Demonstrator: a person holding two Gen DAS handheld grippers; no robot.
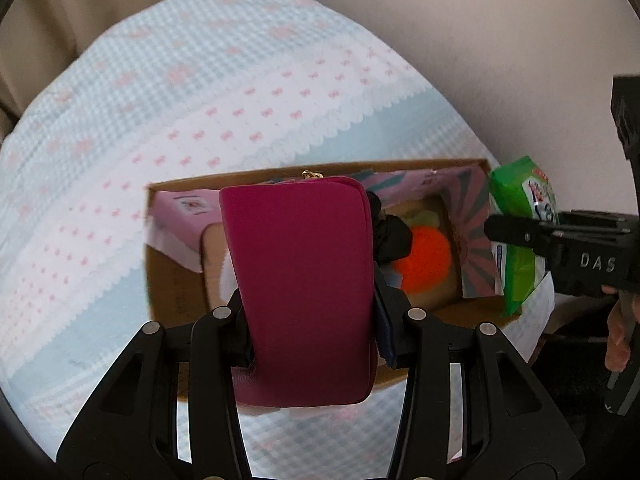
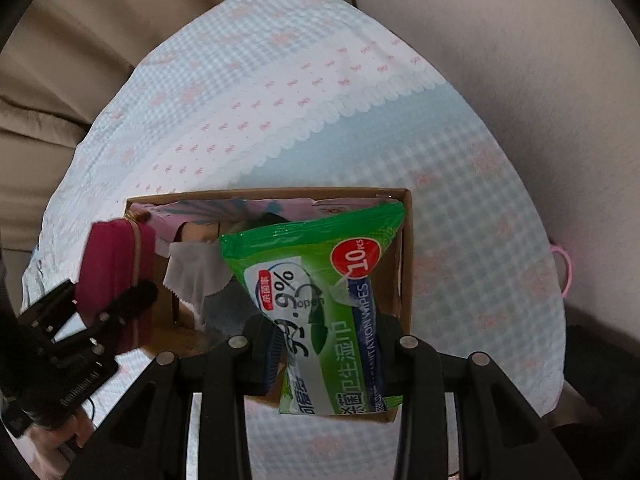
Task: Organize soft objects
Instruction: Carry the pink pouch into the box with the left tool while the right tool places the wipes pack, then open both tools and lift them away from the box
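My left gripper [image 1: 310, 304] is shut on a magenta zip pouch [image 1: 300, 280] and holds it upright over the left half of an open cardboard box [image 1: 168, 280]. In the right wrist view the pouch [image 2: 114, 276] and the left gripper [image 2: 132, 300] show at the left. My right gripper [image 2: 326, 344] is shut on a green pack of wet wipes [image 2: 320, 292] above the box's right side [image 2: 406, 256]. From the left wrist view the same pack [image 1: 520, 236] hangs at the box's right end, clamped in the right gripper [image 1: 516, 236]. An orange pompom [image 1: 426, 260] lies inside the box.
The box sits on a table under a blue-and-white checked cloth with pink bows [image 1: 200, 100]. Inside it lie a pink carton [image 1: 180, 216], a black soft item [image 1: 390, 236] and a white tissue [image 2: 192, 268]. A pink ring [image 2: 562, 270] lies at the cloth's right edge. Beige upholstery surrounds the table.
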